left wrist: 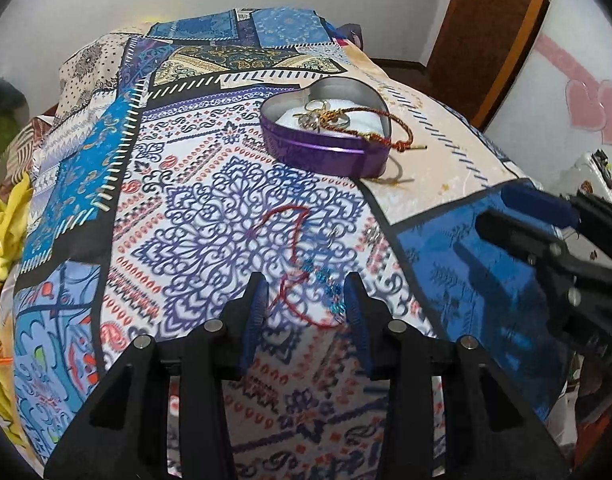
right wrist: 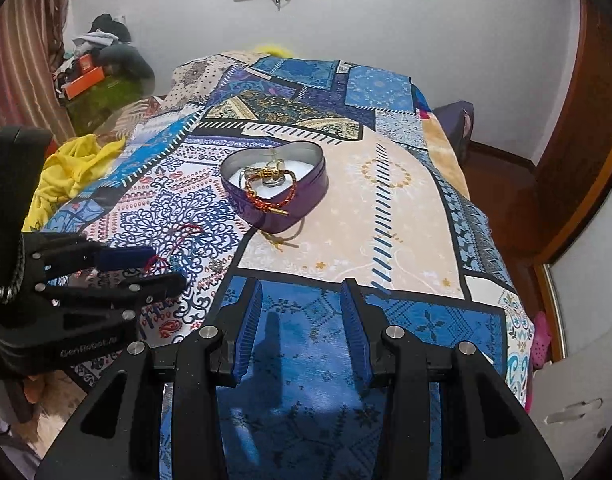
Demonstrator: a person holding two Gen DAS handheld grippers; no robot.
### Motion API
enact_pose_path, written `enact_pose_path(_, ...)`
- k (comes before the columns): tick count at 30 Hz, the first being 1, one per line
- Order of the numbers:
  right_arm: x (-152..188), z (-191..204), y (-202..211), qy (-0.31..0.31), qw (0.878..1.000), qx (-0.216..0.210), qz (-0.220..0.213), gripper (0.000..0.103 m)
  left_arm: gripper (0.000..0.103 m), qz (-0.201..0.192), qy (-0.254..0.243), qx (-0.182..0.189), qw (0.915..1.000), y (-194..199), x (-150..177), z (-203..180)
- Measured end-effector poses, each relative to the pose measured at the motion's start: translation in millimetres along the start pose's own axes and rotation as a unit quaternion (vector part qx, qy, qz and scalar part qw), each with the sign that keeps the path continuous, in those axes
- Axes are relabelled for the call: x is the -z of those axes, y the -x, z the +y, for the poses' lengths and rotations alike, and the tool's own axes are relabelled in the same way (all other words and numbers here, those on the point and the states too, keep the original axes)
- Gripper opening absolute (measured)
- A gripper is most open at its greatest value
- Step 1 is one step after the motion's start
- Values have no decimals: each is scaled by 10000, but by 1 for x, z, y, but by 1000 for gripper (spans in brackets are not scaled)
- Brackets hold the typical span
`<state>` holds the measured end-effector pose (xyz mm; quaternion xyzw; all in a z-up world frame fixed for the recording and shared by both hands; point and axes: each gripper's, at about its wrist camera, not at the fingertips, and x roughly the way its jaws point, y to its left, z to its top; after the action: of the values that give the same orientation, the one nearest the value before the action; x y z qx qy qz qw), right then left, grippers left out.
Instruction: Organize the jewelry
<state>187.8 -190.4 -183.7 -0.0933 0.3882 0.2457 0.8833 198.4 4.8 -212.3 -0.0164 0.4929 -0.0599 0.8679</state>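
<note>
Left wrist view: the left gripper (left wrist: pixel 306 296), fingers wide, straddles a red cord bracelet (left wrist: pixel 296 268) on the patterned bedspread (left wrist: pixel 425 168). Beyond sits a purple heart-shaped tin (left wrist: pixel 325 128) (jewelry inside). Right gripper (right wrist: pixel 302 300) fingers wide, empty. Yellow cloth (right wrist: pixel 74 168) lies left; "GenRobot.AI" reads on the left gripper.

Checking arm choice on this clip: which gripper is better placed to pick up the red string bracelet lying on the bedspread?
Left. The left gripper is open with the red string bracelet lying between its fingers. The right gripper is open over a bare blue patch of bedspread, off to the bracelet's side.
</note>
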Motion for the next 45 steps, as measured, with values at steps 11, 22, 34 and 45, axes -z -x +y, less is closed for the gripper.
enact_pose_path(11, -1, 13, -8, 122, 9995, -264, 90, 37, 6, -50, 1, 176, 9998, 2, 2, 9)
enact_pose_path(22, -11, 37, -35, 481, 9964, -628, 307, 37, 6, -711, 130, 110, 9973, 42, -6, 27)
enact_pose_path(34, -16, 51, -51, 670, 9954, -492, 476, 27, 6, -1049, 294, 196, 9939, 62, -16, 45)
enact_pose_path(45, -24, 73, -65, 1144, 9899, -593, 587, 24, 6, -785, 373, 236, 9959, 47, -7, 52)
